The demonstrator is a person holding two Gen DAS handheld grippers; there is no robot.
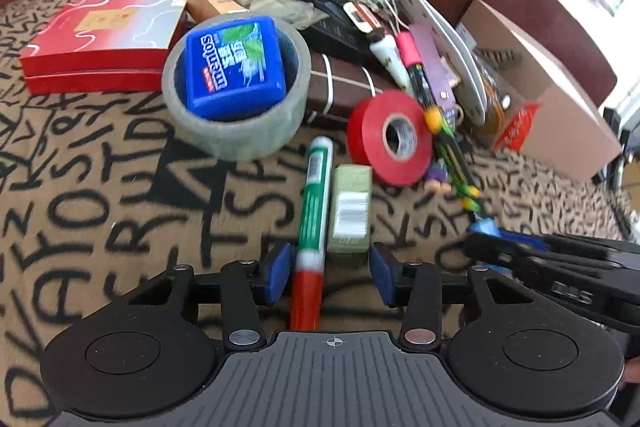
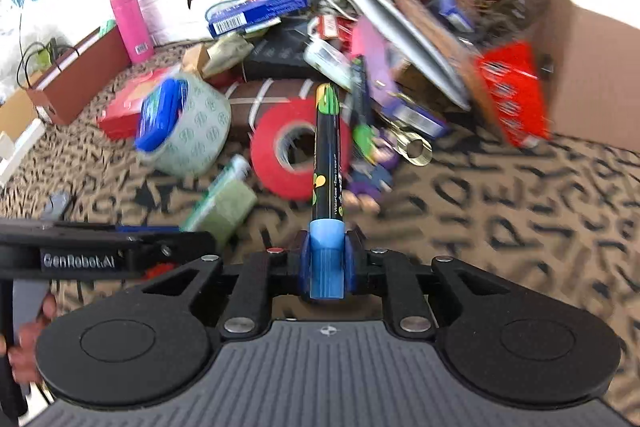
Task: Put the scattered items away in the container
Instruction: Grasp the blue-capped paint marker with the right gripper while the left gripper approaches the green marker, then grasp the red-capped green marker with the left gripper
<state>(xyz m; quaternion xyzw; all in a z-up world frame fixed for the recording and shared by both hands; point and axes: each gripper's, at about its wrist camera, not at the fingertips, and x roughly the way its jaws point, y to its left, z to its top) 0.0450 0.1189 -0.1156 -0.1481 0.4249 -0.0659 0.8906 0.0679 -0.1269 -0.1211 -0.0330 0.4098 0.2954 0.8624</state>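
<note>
The right gripper is clamping the black marker by its blue cap – ready to carry. The left gripper is standing released around the green-and-red marker, not pinching. Beyond, the cardboard box is waiting.

A home room: letter-patterned carpet across the lower frame, household clutter heaped mid-frame, pink flask at a white wall, upper left.

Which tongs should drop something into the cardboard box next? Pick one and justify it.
Right. The right tongs already clamp the black marker, facing the cardboard box. The left tongs stand open around the green-and-red marker, gripping nothing.
</note>
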